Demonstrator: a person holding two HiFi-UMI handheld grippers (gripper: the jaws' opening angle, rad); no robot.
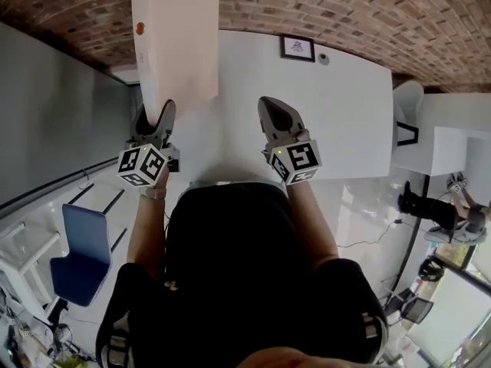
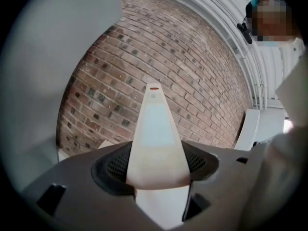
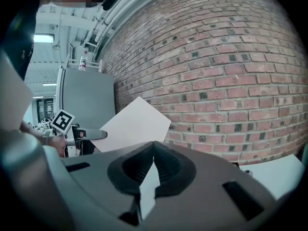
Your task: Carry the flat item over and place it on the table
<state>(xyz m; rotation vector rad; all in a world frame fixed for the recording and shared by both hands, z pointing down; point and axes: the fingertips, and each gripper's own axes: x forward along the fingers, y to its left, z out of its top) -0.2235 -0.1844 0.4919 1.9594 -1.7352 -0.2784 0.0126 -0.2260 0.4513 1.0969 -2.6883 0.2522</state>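
Observation:
The flat item is a white rectangular board with a small red dot near one corner. My left gripper is shut on its lower edge and holds it upright over the left end of the white table. In the left gripper view the board runs edge-on between the jaws of that gripper. From the right gripper view the board shows as a tilted white sheet against the brick wall. My right gripper is shut with nothing in it, over the table's near edge.
A small framed card lies at the table's far side by the brick wall. A blue chair stands low on the left. A grey panel rises on the left, and more white furniture is on the right.

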